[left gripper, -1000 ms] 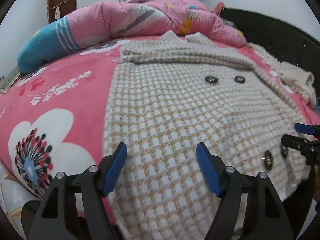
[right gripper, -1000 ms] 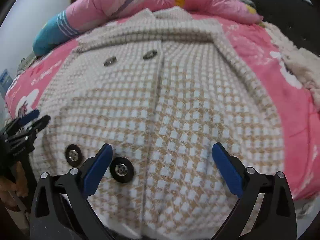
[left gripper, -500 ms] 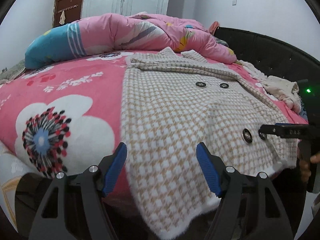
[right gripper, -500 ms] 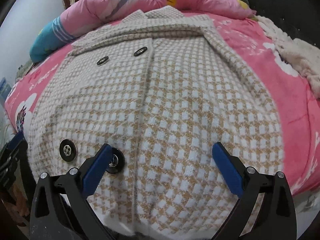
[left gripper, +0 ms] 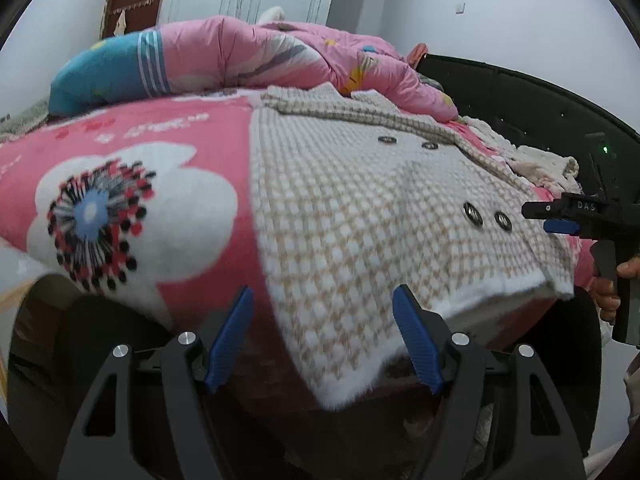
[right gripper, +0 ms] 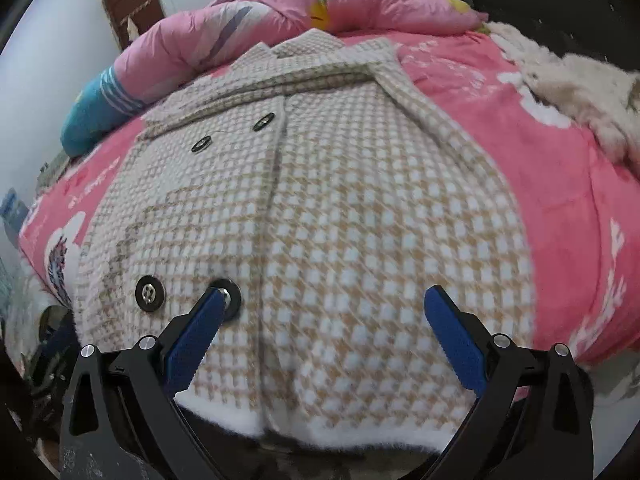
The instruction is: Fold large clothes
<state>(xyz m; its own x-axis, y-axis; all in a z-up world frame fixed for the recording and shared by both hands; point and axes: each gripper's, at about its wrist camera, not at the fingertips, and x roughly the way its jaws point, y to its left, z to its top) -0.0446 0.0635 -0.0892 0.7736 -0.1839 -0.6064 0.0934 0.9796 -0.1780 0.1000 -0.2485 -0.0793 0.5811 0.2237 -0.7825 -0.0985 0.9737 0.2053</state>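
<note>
A beige-and-white checked coat [left gripper: 360, 208] [right gripper: 320, 208] with dark round buttons [right gripper: 149, 293] lies spread flat on a pink flowered bed, its white hem hanging over the near edge. My left gripper [left gripper: 323, 302] is open, hovering over the hem's left corner, nothing between its blue pads. My right gripper [right gripper: 322, 300] is open above the hem near the lower buttons, its left pad [right gripper: 196, 336] in front of one button. In the left wrist view the right gripper [left gripper: 554, 216] shows at the far right, held by a hand [left gripper: 608, 280].
A rolled pink and blue quilt [left gripper: 240, 60] lies along the far side of the bed. A fluffy cream garment [right gripper: 568, 92] sits at the right. A black headboard [left gripper: 500, 96] bounds the right side. Pink sheet [left gripper: 120, 200] lies bare left of the coat.
Both grippers have drawn back toward the near edge of the bed, so the coat's hem and the bed edge now show. The left one also shifted left. Both stayed open.
</note>
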